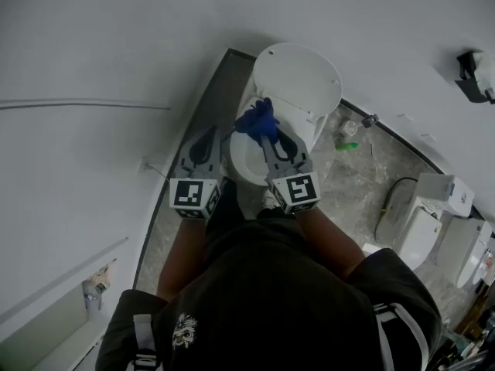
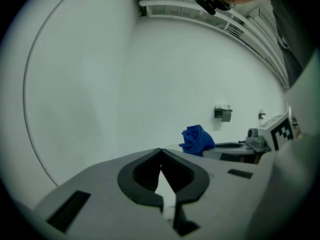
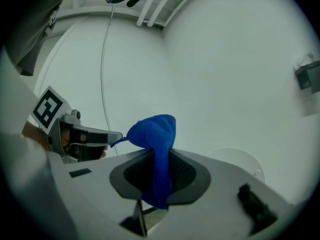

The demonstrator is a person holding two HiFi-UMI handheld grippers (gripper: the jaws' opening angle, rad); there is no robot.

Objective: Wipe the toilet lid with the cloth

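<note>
A white toilet stands below me, its round lid (image 1: 298, 76) raised and the bowl (image 1: 244, 159) open beneath. A crumpled blue cloth (image 1: 257, 120) hangs over the bowl, pinched in my right gripper (image 1: 264, 134). In the right gripper view the cloth (image 3: 157, 144) is clamped between the jaws and bulges up above them, with the lid (image 3: 241, 162) pale behind. My left gripper (image 1: 222, 132) hovers just left of the cloth, its jaws shut with nothing in them (image 2: 160, 151). From the left gripper view the cloth (image 2: 197, 139) and the right gripper (image 2: 260, 140) show to the right.
White walls close in at the left and behind the toilet. A green bottle (image 1: 346, 146) lies on the stone floor to the right, near a black cable and white fixtures (image 1: 433, 207). A small metal holder (image 2: 223, 113) hangs on the wall.
</note>
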